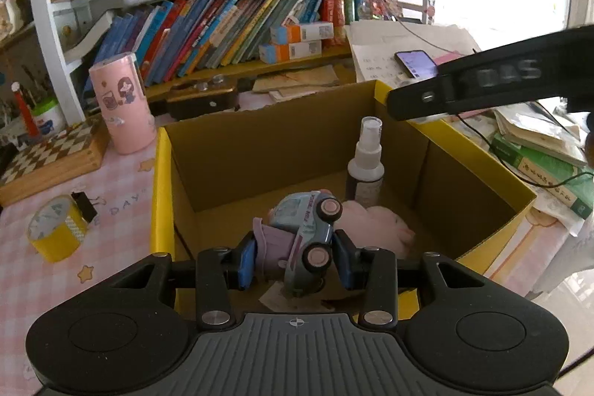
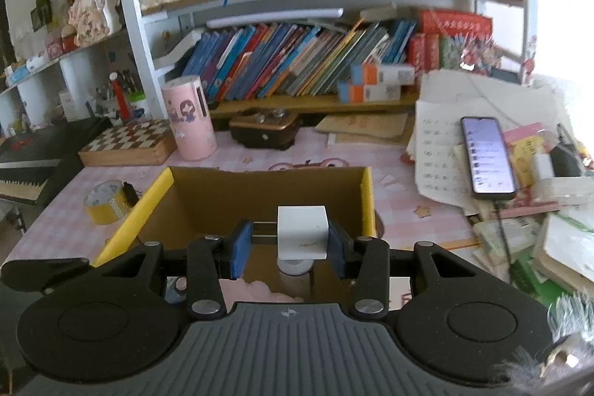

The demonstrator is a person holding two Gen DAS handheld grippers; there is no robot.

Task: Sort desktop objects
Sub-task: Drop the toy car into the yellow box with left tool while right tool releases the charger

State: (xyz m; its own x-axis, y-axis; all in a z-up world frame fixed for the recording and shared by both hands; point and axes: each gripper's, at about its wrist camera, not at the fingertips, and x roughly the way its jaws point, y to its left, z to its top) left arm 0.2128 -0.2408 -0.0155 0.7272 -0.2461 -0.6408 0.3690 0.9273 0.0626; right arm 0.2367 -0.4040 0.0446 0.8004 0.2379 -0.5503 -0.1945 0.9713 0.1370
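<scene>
My left gripper (image 1: pixel 295 251) is shut on a light blue toy car (image 1: pixel 308 229) with pink wheels, tilted on its side, with a purple piece against the left pad. It hangs over the open yellow cardboard box (image 1: pixel 159 192). Inside the box stand a white spray bottle (image 1: pixel 365 166) and a pink plush (image 1: pixel 382 225). My right gripper (image 2: pixel 289 244) holds a white cube-shaped block (image 2: pixel 302 232) above the same box (image 2: pixel 152 203); the right pad presses on it, and thin dark bars span to the left pad. One black finger (image 1: pixel 464 88) of the right gripper reaches over the box's far right corner.
Left of the box lie a yellow tape roll (image 1: pixel 55 232), a black binder clip (image 1: pixel 85 206), a pink canister (image 1: pixel 124 102) and a chessboard (image 1: pixel 48 158). A lit phone (image 2: pixel 486 154) rests on papers at the right, beside stacked books (image 1: pixel 538 169). Bookshelves close off the back.
</scene>
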